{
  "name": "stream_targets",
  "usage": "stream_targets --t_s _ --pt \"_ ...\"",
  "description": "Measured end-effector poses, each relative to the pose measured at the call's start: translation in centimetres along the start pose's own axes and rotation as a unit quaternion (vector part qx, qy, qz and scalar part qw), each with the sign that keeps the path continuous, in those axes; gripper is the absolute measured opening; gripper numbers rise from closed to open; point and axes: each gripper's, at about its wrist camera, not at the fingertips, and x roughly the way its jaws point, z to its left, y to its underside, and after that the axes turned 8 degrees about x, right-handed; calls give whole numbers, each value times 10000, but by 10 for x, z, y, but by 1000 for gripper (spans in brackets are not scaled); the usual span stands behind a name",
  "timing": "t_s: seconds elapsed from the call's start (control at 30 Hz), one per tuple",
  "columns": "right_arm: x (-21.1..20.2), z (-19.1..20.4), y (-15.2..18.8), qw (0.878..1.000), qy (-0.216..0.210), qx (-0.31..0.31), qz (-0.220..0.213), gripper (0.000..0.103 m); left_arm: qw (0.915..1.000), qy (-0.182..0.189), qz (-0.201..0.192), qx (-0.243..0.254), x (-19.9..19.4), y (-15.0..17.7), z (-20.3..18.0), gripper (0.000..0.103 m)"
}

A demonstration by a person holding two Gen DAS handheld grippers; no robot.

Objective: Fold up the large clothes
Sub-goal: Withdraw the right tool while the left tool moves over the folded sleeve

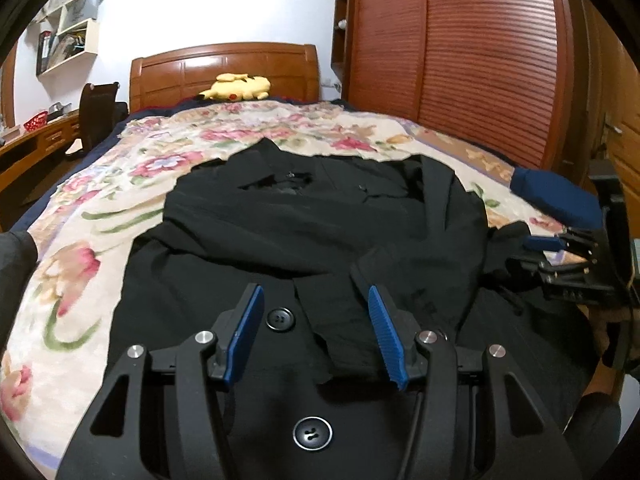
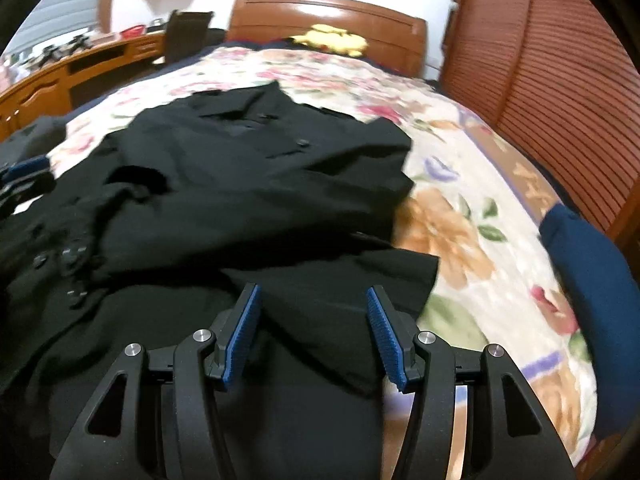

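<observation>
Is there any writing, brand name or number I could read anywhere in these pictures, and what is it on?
None can be read.
Black coat: no label or print shows; its buttons are plain.
Wall shelves: books and papers, too small and blurred to read.
Floral bedspread: pattern only; the brown marks on its border are too blurred to tell.
Yellow plush toy: no text.

Bare quilt point(image 2: 460, 216) beside coat point(image 2: 240, 184) (right side)

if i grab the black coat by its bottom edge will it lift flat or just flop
Probably flop: the black coat lies rumpled with soft folds on the bedspread, so it looks limp. It seems large and thick, with big buttons, so likely heavy and saggy.
</observation>
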Motion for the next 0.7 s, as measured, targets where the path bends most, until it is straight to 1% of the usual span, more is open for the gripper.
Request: stream_targets --t_s 0.13,0.27,0.37,0.53,0.7 --pt "16 -7 1 9999 4 145 80 56 9996 106 235 85 9 3 -5 54" --pt "28 -6 9 9998 9 110 164 58 9979 247 598 51 23 9 -5 54" --pt "34 -4 14 9999 -2 70 133 60 9965 235 805 65 33 14 -6 54" --pt "32 -6 19 9999 -43 163 -12 60 9943 240 1031 123 44 18 -11 54" --pt "36 -7 18 9997 -69 228 64 60 9925 381 1162 -9 49 22 -8 54"
